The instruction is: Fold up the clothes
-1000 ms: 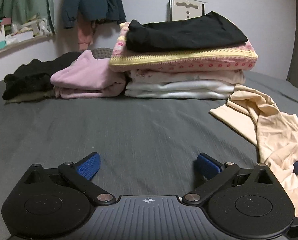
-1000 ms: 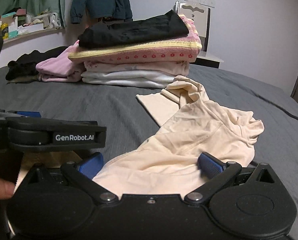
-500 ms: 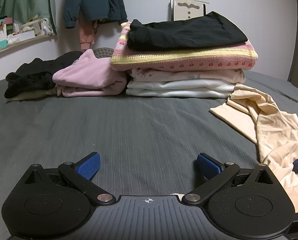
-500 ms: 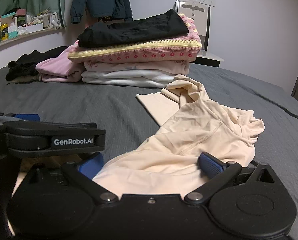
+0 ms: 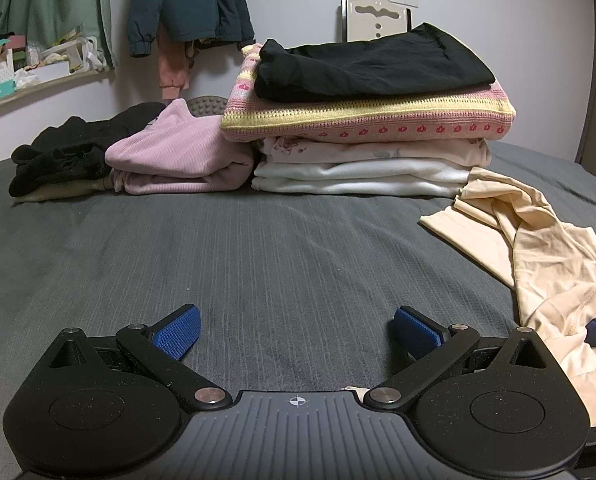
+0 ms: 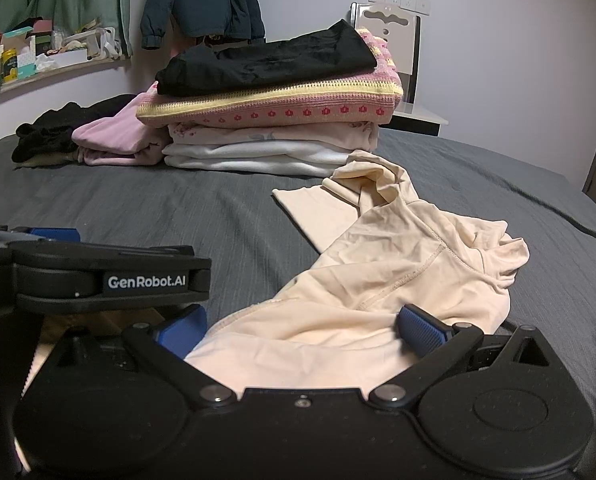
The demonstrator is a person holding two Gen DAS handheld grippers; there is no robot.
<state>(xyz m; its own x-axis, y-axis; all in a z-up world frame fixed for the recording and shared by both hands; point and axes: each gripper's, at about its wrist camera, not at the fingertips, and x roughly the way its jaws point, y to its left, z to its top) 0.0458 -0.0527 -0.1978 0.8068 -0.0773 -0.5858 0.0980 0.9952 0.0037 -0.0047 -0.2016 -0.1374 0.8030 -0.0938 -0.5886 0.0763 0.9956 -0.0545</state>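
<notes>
While both claws stood released, the right gripper [image 6: 299, 330] straddled the cream garment [image 6: 397, 272]; the left gripper [image 5: 296, 334], at its nine o'clock, likely needed a hem.

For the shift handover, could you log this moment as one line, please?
left gripper open, over bare bedsheet | right gripper open, over unfolded cream garment | folded stack behind

From where I sit both feeds look dim and evenly lit by soft indoor light, with no glare and only faint shadows under the folded stack [image 5: 361, 120] on the grey bedspread [image 5: 258, 248]. Fisheye bending curves the far wall [image 6: 497, 60] and shelf [image 5: 38, 88] (corners go black). Focus holds sharp near and far, slightly grainy.
</notes>
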